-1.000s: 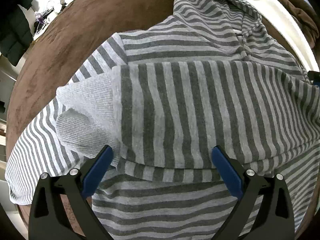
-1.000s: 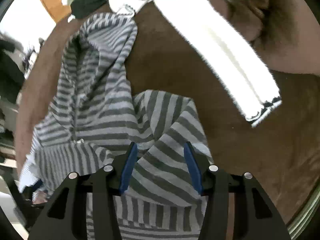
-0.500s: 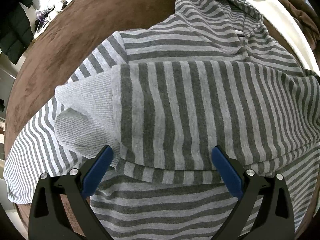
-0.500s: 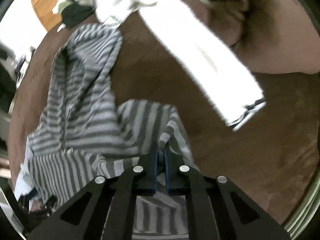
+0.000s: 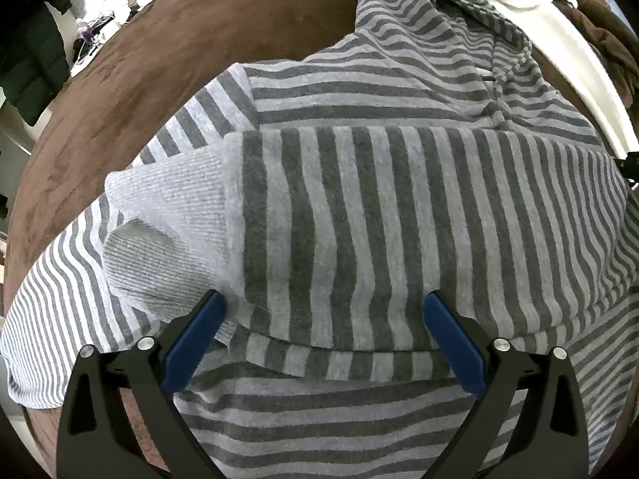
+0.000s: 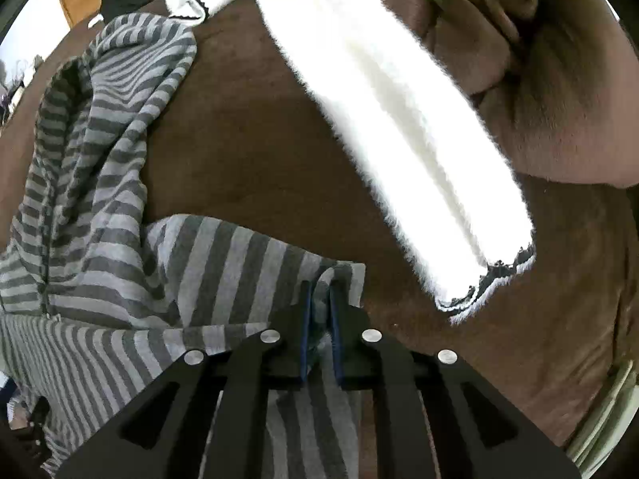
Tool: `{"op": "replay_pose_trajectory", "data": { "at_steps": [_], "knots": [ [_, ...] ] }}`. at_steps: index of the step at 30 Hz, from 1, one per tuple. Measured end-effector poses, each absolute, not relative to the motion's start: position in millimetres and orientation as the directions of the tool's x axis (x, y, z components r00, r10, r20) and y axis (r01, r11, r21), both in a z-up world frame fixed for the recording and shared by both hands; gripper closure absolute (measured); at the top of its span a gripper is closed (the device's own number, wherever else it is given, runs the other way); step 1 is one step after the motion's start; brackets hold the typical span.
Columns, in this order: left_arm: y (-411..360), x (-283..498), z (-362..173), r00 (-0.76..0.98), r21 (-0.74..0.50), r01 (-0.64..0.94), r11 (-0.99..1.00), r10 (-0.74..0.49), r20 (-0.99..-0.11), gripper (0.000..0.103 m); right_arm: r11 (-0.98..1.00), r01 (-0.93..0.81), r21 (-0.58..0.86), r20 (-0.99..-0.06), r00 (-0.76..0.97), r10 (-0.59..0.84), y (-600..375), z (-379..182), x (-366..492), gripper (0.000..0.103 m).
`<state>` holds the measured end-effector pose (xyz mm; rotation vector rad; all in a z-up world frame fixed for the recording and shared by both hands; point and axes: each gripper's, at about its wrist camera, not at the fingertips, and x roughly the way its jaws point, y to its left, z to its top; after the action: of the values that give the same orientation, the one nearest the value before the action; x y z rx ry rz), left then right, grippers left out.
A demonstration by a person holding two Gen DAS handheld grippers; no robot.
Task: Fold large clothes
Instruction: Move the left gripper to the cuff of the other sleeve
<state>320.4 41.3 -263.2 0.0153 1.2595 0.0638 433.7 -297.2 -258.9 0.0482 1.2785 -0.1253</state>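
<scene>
Striped hooded sweater (image 5: 359, 207) lying spread on a brown plush bed cover (image 5: 131, 80), and it is looking soft and limp, a knit that is sagging wherever it is not supported; likely light for its size, but floppy enough that one pinch is dragging only a corner. Best holds, as I judge it, are the doubled edges: the hem, the shoulder seam, the ribbed cuff (image 5: 159, 219), where layers are giving the pads something to bite. Grey-on-grey stripes are running crosswise on the body and lengthwise on the sleeve (image 5: 399, 231), which is lying folded across the chest; the hood (image 6: 120, 72) is bunching at the far end, near a white fluffy garment (image 6: 399, 127) lying just beside it. Left tongs (image 5: 323, 319) are hovering wide over the sleeve's lower edge, nothing pinched, pads standing either side of the fabric. Right tongs (image 6: 319, 299) are sitting nearly closed, having just clamped down, and are pinching a raised fold of the striped cloth at the garment's outer edge. Fabric there is puckering up between the blue pads, so the grip is looking secure though shallow.
</scene>
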Motion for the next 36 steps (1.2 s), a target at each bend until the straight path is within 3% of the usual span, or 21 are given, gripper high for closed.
{"op": "replay_pose_trajectory", "data": {
  "at_steps": [3,5,6,7,12,20,30,36],
  "knots": [
    [41,319,-265,0.309,0.05,-0.043,0.998,0.061,-0.949,0.005,0.993,0.118,-0.012,-0.958,0.284,-0.045,-301,-256,433,0.088],
    [42,318,-264,0.311,0.043,-0.043,0.998,0.054,-0.949,0.006,0.995,0.104,-0.01,-0.955,0.293,-0.04,-299,-251,430,0.073],
    [43,318,-263,0.311,0.038,-0.043,0.998,0.049,-0.949,0.006,0.996,0.094,-0.008,-0.953,0.302,-0.037,-297,-247,428,0.052],
    [44,318,-260,0.312,0.03,-0.044,0.999,0.042,-0.949,0.006,0.996,0.085,-0.009,-0.948,0.316,-0.036,-295,-241,426,0.038],
    [67,310,-234,0.357,-0.036,-0.105,0.994,0.004,-0.934,0.006,1.0,0.012,0.017,-0.908,0.418,0.01,-274,-203,407,0.023],
    [150,262,-190,0.447,-0.102,-0.342,0.934,0.067,-0.892,0.006,0.987,-0.115,0.11,-0.86,0.486,0.153,-215,-167,366,0.018],
    [263,191,-215,0.394,-0.159,-0.632,0.759,0.138,-0.909,0.006,0.955,-0.265,0.13,-0.872,0.427,0.237,-114,-189,338,0.014],
    [317,136,-229,0.336,-0.116,-0.752,0.649,0.227,-0.914,0.006,0.938,-0.311,0.156,-0.887,0.374,0.271,-69,-205,325,0.014]
  ]
}}
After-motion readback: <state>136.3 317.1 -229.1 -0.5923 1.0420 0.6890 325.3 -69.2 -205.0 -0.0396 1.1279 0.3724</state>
